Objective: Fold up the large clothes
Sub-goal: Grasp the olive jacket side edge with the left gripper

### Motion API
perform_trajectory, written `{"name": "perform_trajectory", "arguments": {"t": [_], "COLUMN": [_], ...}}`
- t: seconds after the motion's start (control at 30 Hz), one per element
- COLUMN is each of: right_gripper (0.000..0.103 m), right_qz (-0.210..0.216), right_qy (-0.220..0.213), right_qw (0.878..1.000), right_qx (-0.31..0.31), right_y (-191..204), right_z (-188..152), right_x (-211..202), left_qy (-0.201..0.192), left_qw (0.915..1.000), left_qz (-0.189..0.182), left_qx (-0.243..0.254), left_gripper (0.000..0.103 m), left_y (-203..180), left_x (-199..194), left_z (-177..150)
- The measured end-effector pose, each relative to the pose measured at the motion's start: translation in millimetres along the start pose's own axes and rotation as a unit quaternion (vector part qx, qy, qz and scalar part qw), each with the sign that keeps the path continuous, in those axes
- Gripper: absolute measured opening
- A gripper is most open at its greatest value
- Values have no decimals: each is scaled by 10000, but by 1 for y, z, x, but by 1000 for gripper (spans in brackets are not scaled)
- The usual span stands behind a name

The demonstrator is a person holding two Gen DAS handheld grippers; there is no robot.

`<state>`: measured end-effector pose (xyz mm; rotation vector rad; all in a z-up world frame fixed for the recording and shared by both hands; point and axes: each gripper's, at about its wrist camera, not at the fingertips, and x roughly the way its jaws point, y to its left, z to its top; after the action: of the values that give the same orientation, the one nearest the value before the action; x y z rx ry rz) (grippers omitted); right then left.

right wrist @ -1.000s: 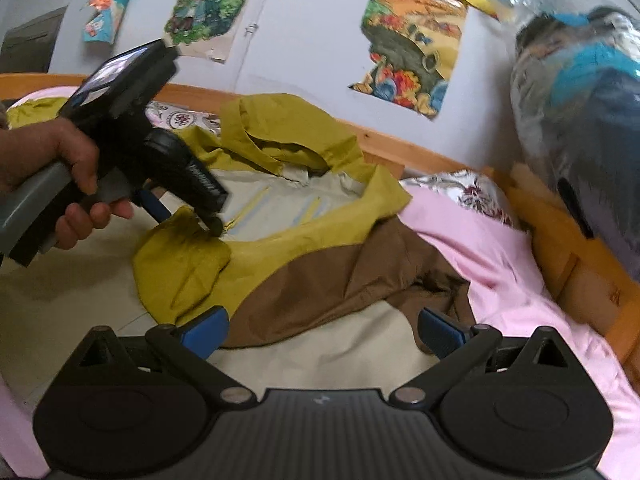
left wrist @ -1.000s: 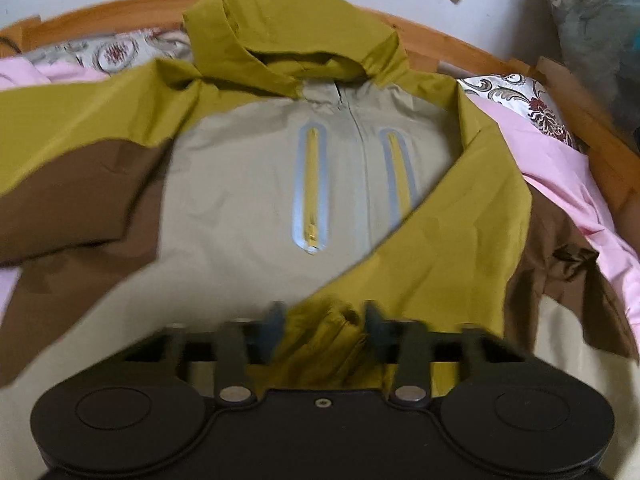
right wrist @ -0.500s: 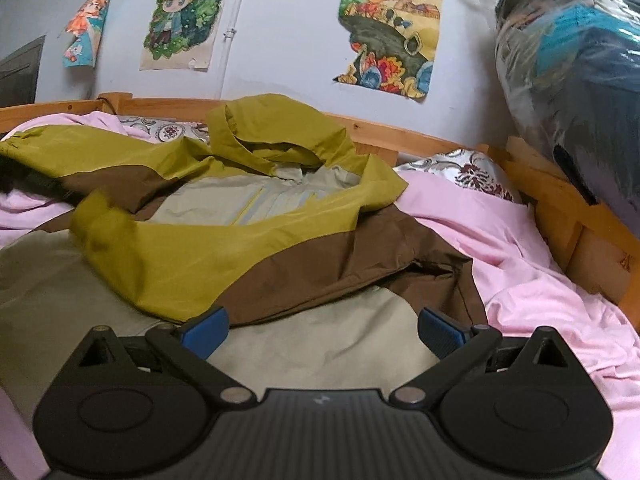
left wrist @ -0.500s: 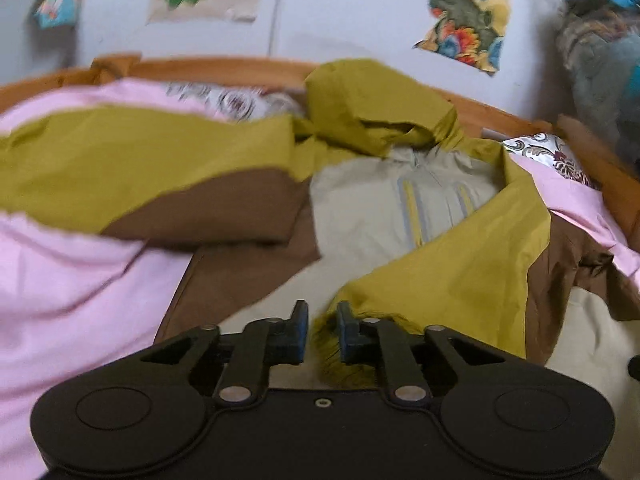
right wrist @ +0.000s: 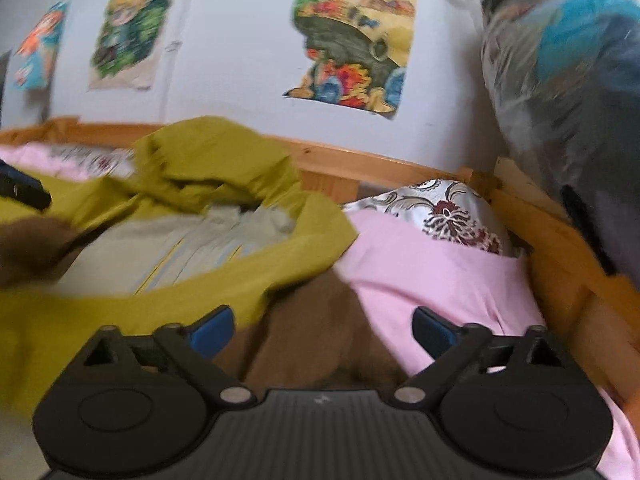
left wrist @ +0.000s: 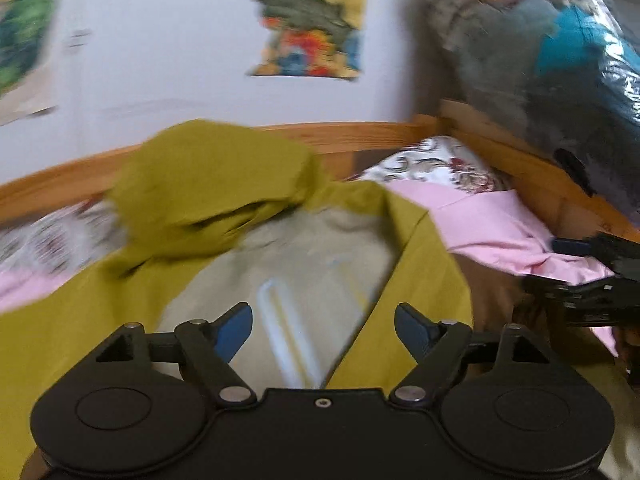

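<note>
A hooded jacket point(left wrist: 304, 264) in olive yellow, beige and brown lies front up on the pink sheet point(left wrist: 492, 220), its hood point(left wrist: 208, 188) toward the headboard. My left gripper point(left wrist: 323, 330) hovers over the beige chest and zip pockets. Its jaws are opening, with nothing between them. My right gripper point(right wrist: 322, 330) hangs over the jacket's point(right wrist: 200, 240) brown sleeve part point(right wrist: 316, 332) at the pink sheet's point(right wrist: 432, 280) edge. Its jaws stand wide and are closing slightly, and the pads touch no cloth. The right tool's black body point(left wrist: 600, 296) shows at the right edge of the left wrist view.
A wooden bed frame point(right wrist: 400, 168) runs along the white wall, which carries posters point(right wrist: 352, 40). A flowered pillow point(right wrist: 452, 212) lies at the back right. A bulky plastic-wrapped bundle point(right wrist: 568, 80) stands at the right by the frame's corner.
My left gripper let go of the yellow sleeve cuff, opened wide and rose. My right gripper moved right, from over the beige body toward the brown sleeve and pink sheet.
</note>
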<state>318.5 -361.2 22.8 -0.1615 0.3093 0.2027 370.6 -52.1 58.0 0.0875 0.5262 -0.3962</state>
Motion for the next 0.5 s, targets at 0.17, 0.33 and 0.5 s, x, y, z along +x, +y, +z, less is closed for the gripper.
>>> {"name": "perform_trajectory", "arguments": {"t": [0.17,0.33,0.5], "right_gripper": [77,71,56], "right_qz": [163,394,459], "right_qy": [348,817,1002], "right_qw": [9986,9941,9922], "right_qx": [359,592,578], "right_y": [-26,-37,-39], "right_z": [7,-8,-15], "right_x": [64,94,98], "left_qy": [189,607,853], "left_qw": [9962,9823,9702], "left_qz": [-846,-1744,-2169], "left_qx": [103,-329,-667], "left_gripper": [76,67,5], "left_y": [-12,-21,-24], "left_x": [99,176,209], "left_z": [33,33,26]}}
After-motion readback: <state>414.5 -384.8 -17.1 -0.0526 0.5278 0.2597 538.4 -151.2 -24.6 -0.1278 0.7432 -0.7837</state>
